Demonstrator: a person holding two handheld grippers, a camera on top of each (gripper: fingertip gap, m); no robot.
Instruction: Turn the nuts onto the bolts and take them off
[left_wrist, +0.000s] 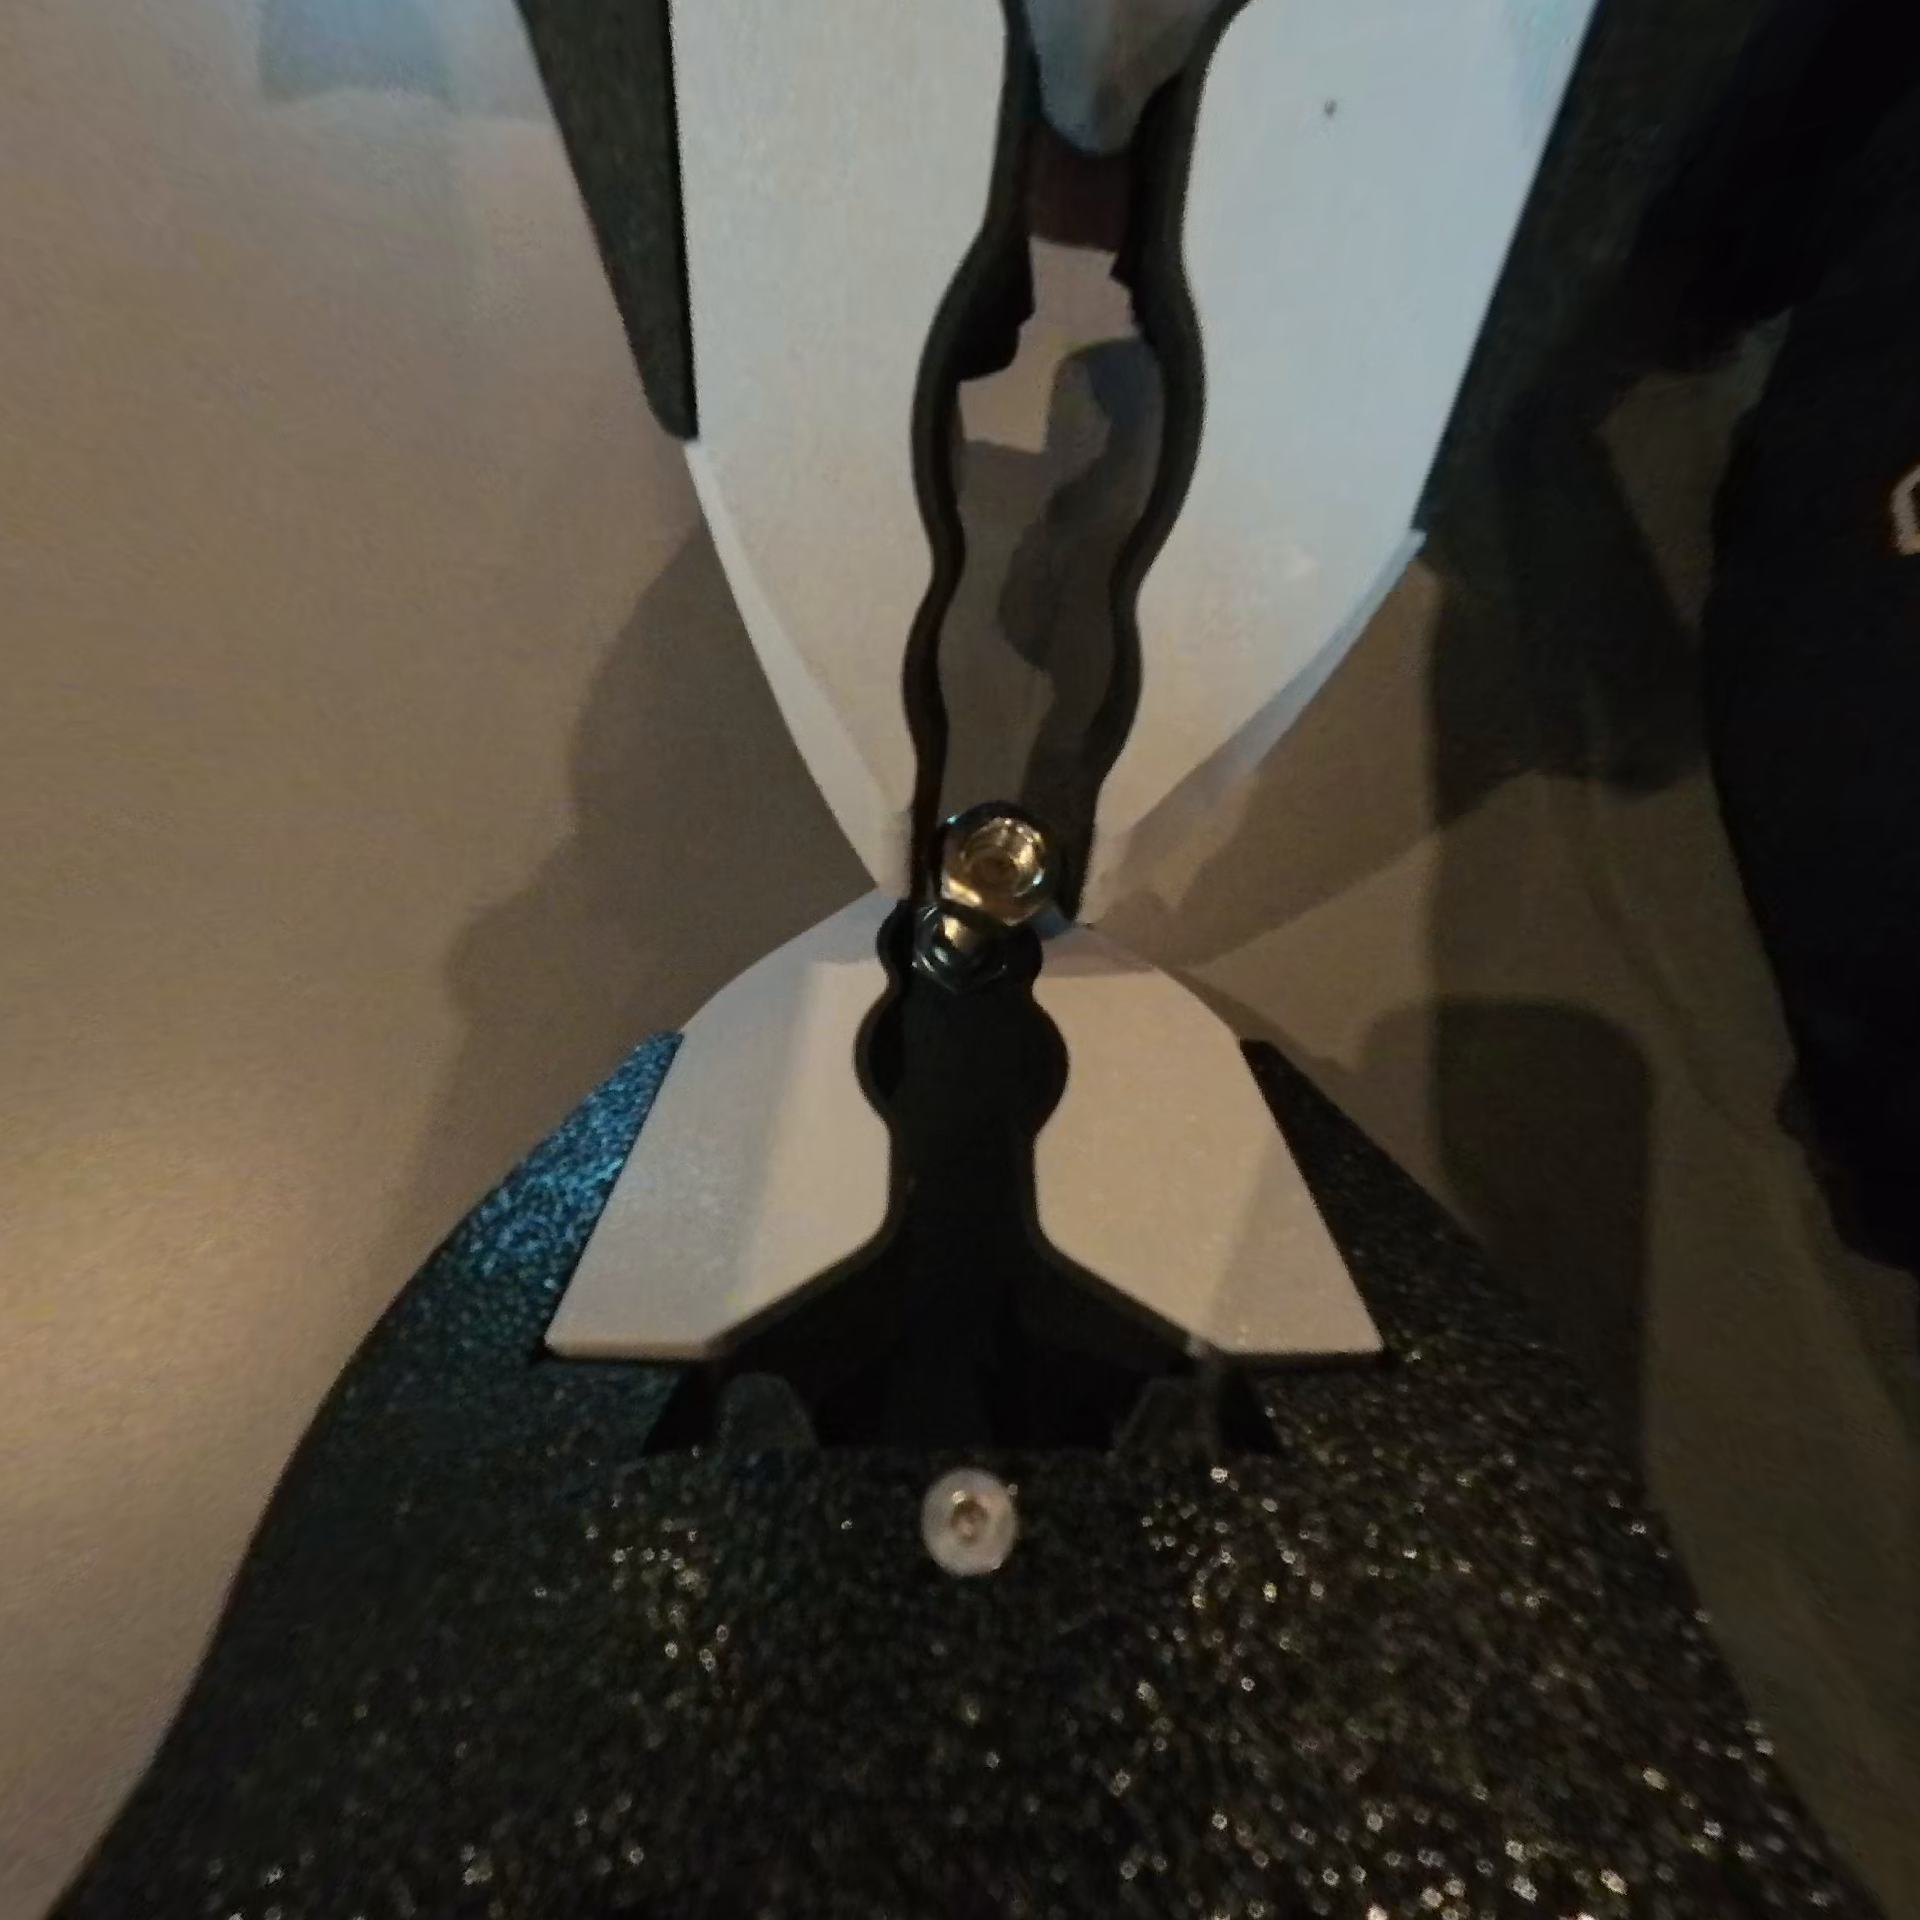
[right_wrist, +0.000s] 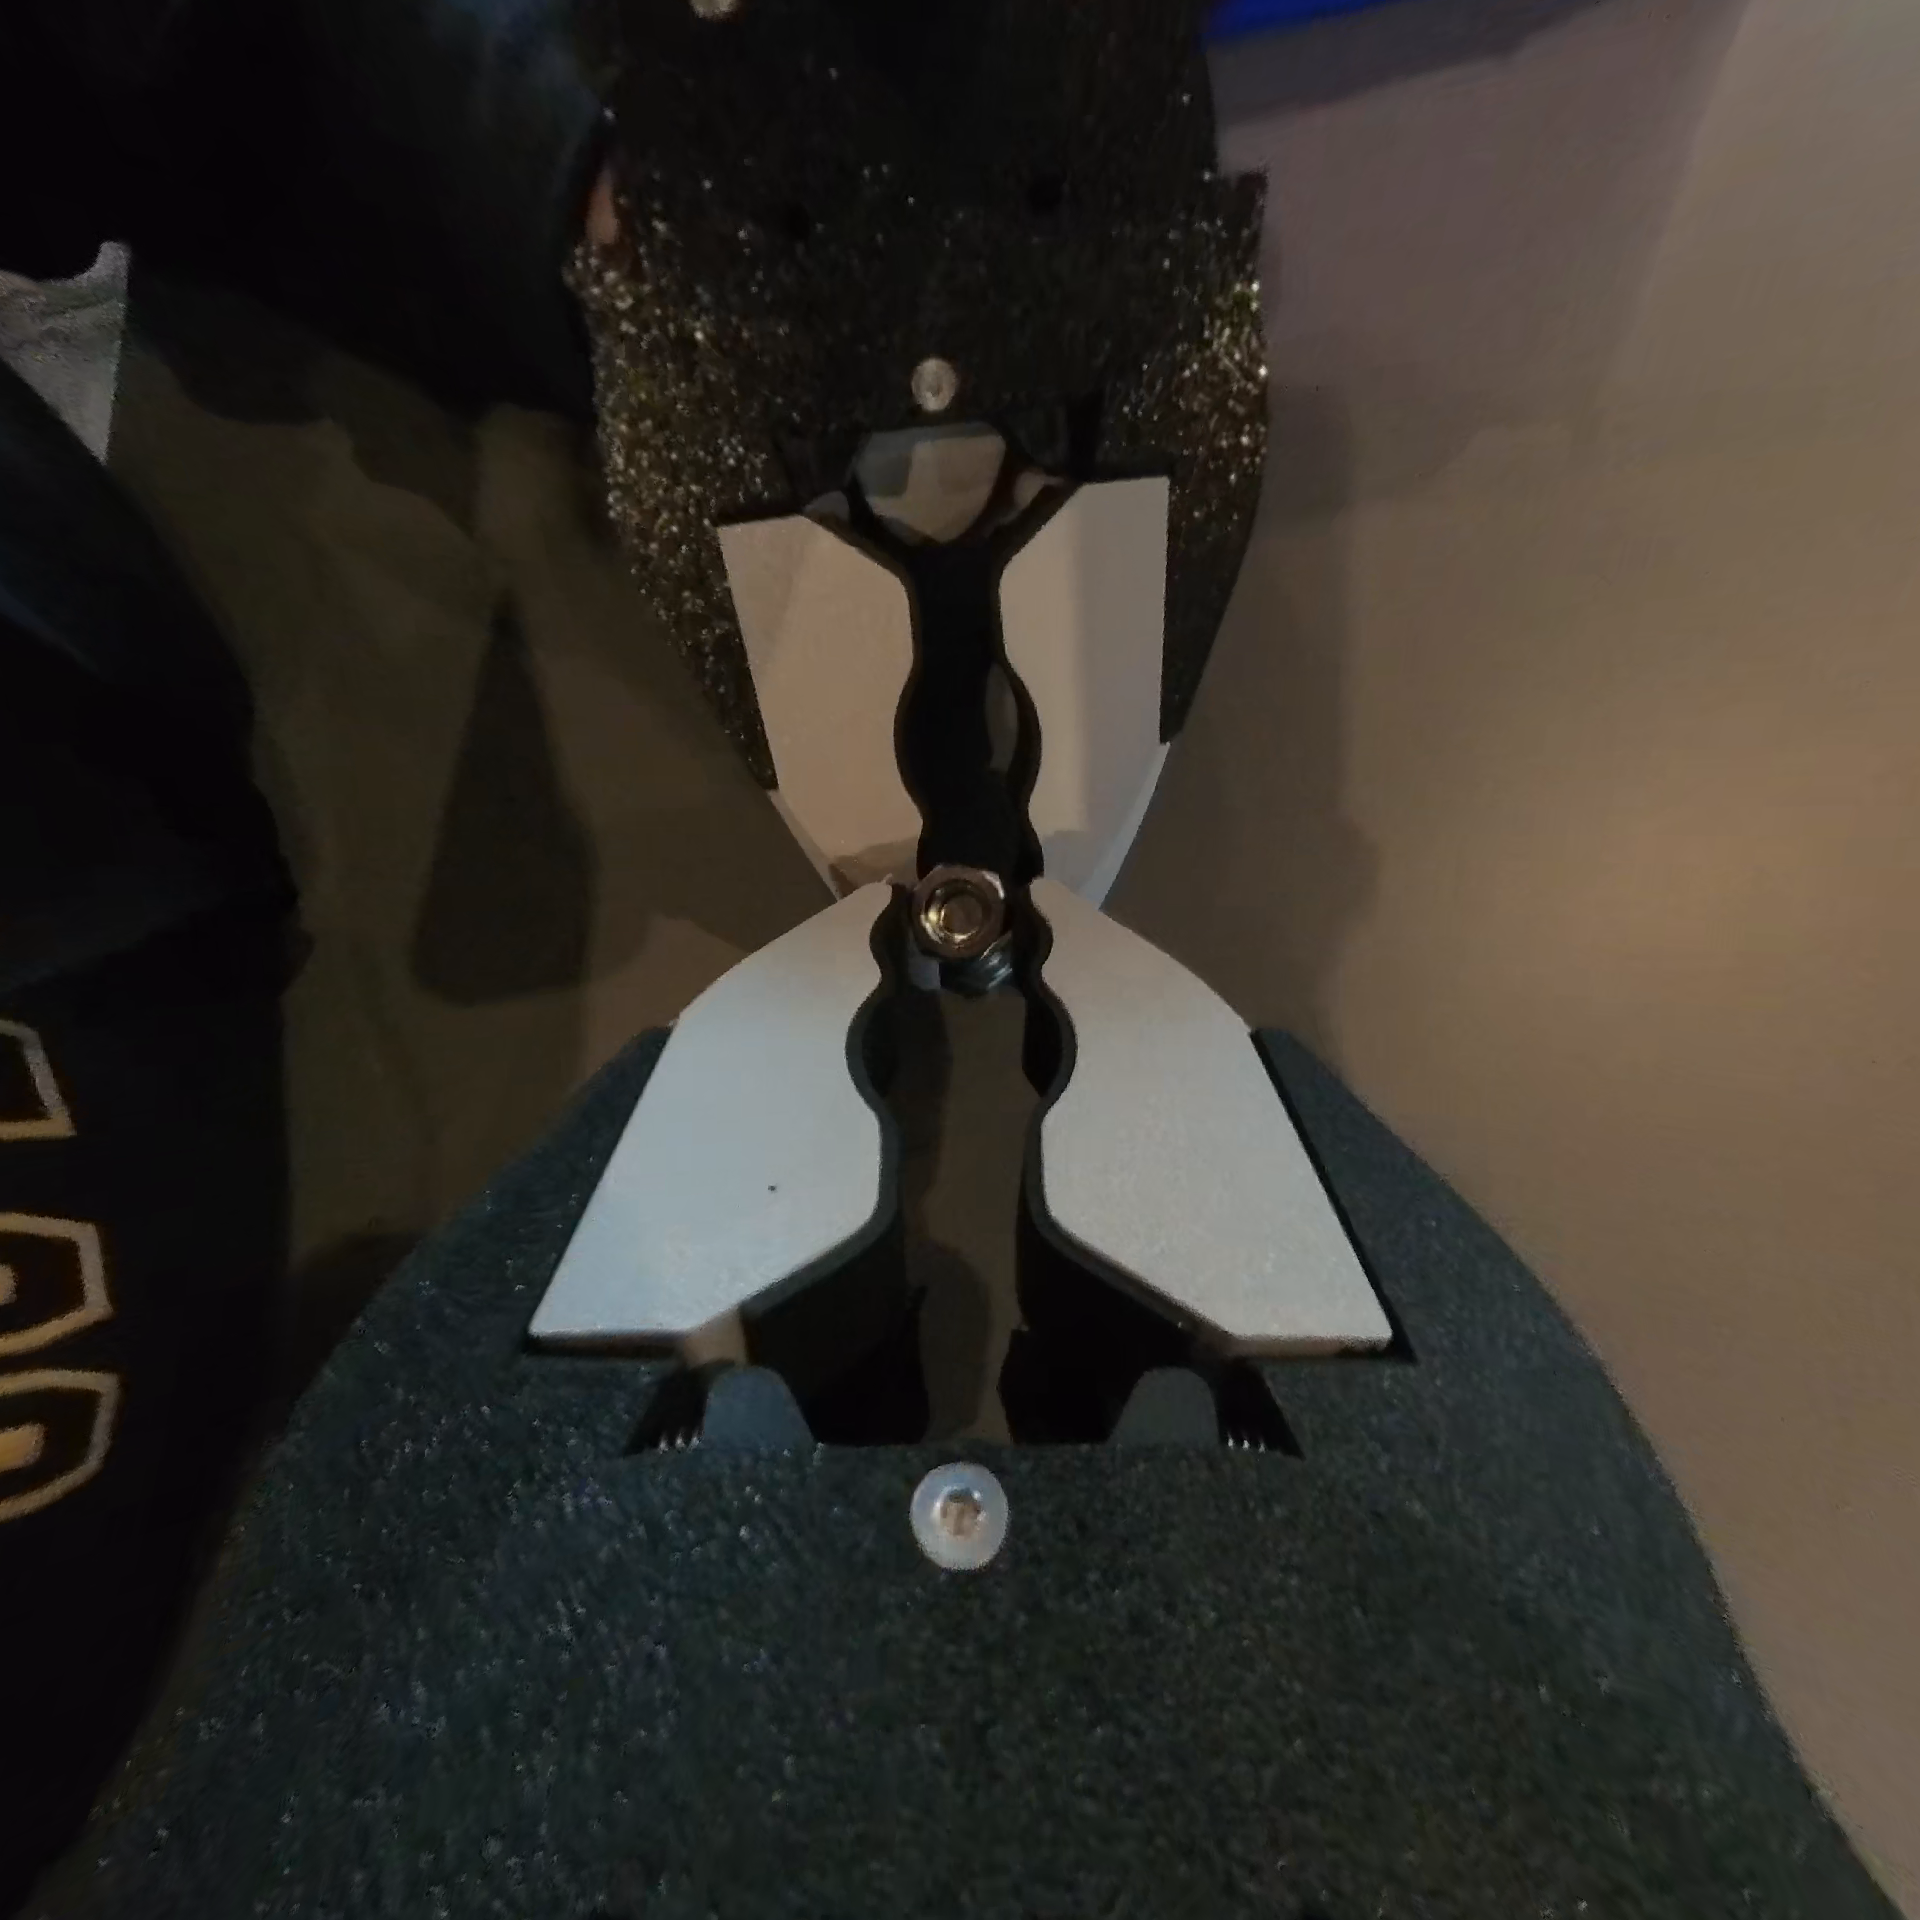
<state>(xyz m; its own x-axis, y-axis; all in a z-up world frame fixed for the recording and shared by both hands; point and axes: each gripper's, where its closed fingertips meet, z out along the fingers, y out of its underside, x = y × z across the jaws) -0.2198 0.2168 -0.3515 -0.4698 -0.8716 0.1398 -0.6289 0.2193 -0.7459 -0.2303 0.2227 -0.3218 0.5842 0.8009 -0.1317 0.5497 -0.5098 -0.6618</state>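
The two grippers meet tip to tip above a beige table. In the left wrist view, my left gripper (left_wrist: 961, 961) has its white fingers nearly closed on the dark hex head of a bolt (left_wrist: 954, 968). A silver hex nut (left_wrist: 1000, 860) sits just beyond it, between the tips of the right gripper, which reaches in from the top. In the right wrist view, my right gripper (right_wrist: 961, 925) is closed around the same nut (right_wrist: 954, 914). The threaded end of the bolt (right_wrist: 979, 971) pokes out below the nut. The left gripper's fingers (right_wrist: 831, 727) come in from above.
The beige table (left_wrist: 260, 727) lies under both grippers, crossed by their shadows. A person's dark clothing (right_wrist: 114, 831) fills the left edge of the right wrist view and the right edge of the left wrist view (left_wrist: 1818, 727). Both grippers' tips are close together, under 4 cm apart.
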